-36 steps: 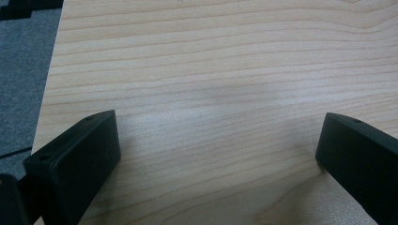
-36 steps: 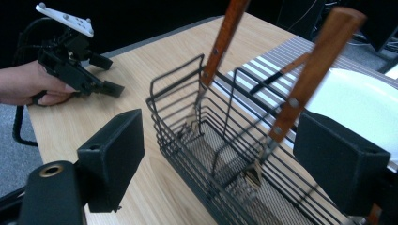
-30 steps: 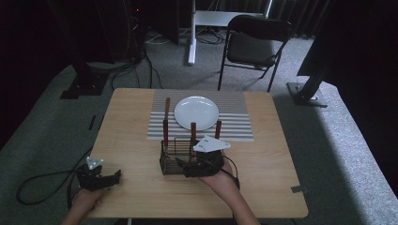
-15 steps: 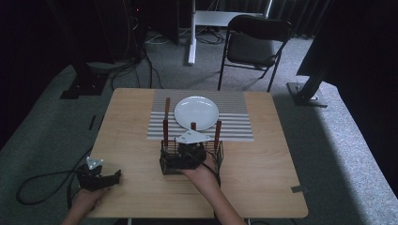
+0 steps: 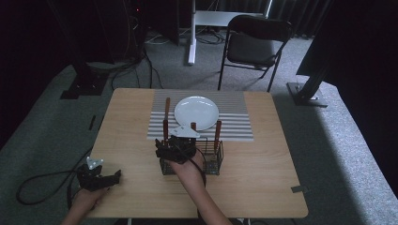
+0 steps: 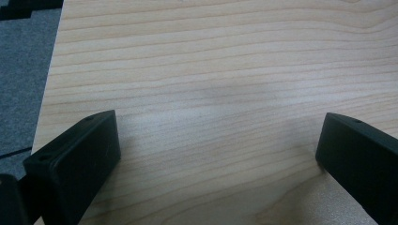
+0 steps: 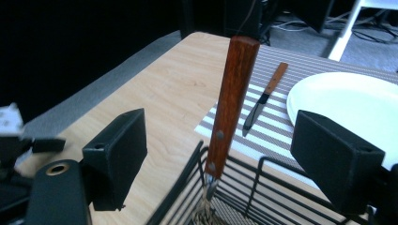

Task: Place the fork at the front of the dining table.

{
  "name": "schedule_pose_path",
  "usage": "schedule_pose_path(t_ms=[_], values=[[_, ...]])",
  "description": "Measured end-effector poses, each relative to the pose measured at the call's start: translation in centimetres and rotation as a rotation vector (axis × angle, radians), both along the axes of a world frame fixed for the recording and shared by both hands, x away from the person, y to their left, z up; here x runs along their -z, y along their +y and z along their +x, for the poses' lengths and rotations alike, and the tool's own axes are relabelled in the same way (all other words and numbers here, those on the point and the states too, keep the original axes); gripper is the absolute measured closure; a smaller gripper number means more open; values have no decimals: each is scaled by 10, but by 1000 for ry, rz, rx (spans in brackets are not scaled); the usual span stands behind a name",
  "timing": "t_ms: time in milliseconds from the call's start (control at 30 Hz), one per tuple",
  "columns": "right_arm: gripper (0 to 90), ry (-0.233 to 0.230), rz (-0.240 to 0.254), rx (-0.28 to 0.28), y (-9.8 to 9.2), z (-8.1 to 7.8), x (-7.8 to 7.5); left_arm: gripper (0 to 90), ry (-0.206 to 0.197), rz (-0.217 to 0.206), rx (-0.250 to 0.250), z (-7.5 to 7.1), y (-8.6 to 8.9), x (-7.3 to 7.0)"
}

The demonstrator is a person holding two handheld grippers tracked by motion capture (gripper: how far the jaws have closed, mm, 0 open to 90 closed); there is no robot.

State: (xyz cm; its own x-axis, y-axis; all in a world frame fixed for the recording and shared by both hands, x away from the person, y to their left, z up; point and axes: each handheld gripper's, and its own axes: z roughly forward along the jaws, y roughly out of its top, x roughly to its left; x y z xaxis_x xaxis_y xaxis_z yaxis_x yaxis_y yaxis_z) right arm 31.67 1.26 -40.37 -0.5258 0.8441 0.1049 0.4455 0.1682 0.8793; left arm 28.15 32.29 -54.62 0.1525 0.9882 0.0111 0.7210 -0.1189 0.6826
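Note:
A black wire basket (image 5: 211,161) stands at the table's middle front, just before a striped placemat (image 5: 234,117). Three wooden-handled utensils rise upright from it: the left handle (image 5: 165,129), the middle one (image 5: 193,126) and the right one (image 5: 218,131). My right gripper (image 5: 171,147) hovers at the basket's left end. It is open, and the left handle (image 7: 232,98) stands between its jaws, untouched. A white plate (image 5: 196,112) and a wooden-handled knife (image 5: 166,108) lie on the mat. My left gripper (image 5: 101,177) rests open at the table's front left over bare wood (image 6: 211,93).
The table's left edge (image 6: 49,93) runs close beside my left gripper, with grey carpet beyond. A cable (image 5: 42,180) trails off that side. A folding chair (image 5: 251,47) and stand legs sit on the floor past the far edge.
My right gripper has slid leftward over the basket, from its right part to its left end, and now brackets the left handle. The left gripper has stayed put.

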Motion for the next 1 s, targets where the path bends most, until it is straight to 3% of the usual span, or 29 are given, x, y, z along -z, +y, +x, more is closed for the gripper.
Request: schedule_pose_path(t_ms=[67, 233, 500, 733, 1000], values=[[238, -6, 0, 45, 5, 2, 1, 0, -2, 0, 0, 0, 0, 0], [311, 43, 26, 102, 14, 9, 8, 0, 2, 0, 0, 0, 0, 0], [478, 31, 32, 199, 21, 12, 14, 0, 2, 0, 0, 0, 0, 0], [607, 27, 29, 191, 24, 9, 15, 0, 2, 0, 0, 0, 0, 0], [680, 37, 0, 192, 27, 10, 19, 0, 1, 1, 0, 0, 0, 0]])
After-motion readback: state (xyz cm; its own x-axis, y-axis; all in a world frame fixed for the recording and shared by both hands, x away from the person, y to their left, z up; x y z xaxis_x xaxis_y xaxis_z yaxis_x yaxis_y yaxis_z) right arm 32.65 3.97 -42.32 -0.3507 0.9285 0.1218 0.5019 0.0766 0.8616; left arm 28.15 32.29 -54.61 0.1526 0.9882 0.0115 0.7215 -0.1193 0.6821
